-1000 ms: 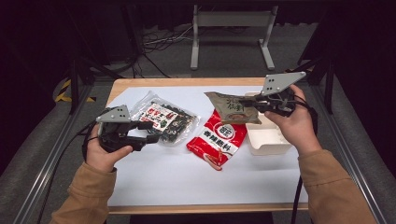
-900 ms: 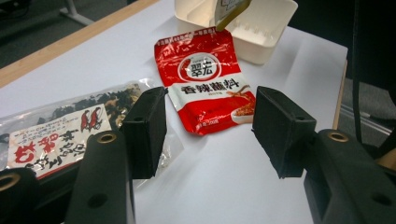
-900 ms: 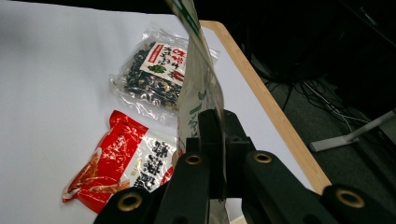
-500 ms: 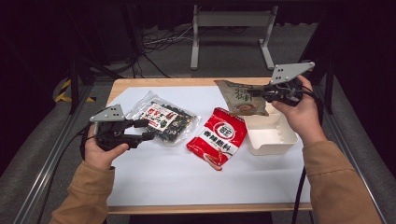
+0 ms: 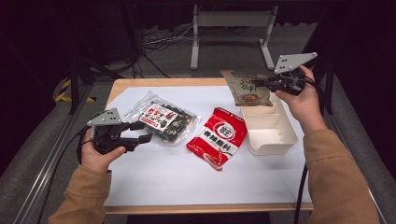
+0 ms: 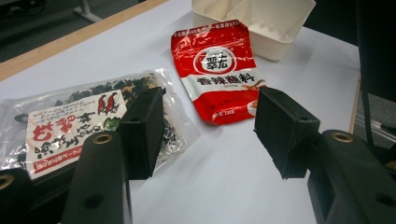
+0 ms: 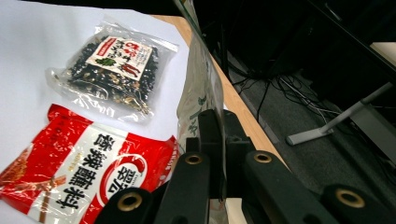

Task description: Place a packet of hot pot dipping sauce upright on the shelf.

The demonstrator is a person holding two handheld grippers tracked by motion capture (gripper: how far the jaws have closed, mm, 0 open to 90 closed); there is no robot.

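The right gripper [image 5: 267, 84] has its two black jaws pressed together on the edge of a flat brown-and-grey foil sachet with dark printed lettering [image 5: 246, 88]. In the right gripper view the jaws [image 7: 212, 140] meet with only the thin sachet [image 7: 198, 84] between them, and it stands on edge above them. The sachet hangs in the air over the far end of a white rectangular plastic tray with ribbed dividers [image 5: 285, 135], which sits at the right side of the table. What shows of the tray's compartments holds nothing; its far end lies behind the sachet.

The left gripper [image 5: 142, 132] has its jaws wide apart with nothing between them. In the left gripper view the gripper [image 6: 210, 126] frames bare white sheet, one pad over the near corner of a clear plastic bag of dark dried pieces with a red-and-white label [image 6: 70, 121]. Whether that pad touches the bag I cannot tell. The bag [image 5: 161, 119] lies flat at the left-centre of the white paper sheet [image 5: 187, 177] that covers the wooden table [image 5: 154, 83].

A glossy red seasoning packet with a white round logo and white band [image 5: 218, 137] lies flat between the bag and the tray, its right edge just beside the tray's near-left wall.
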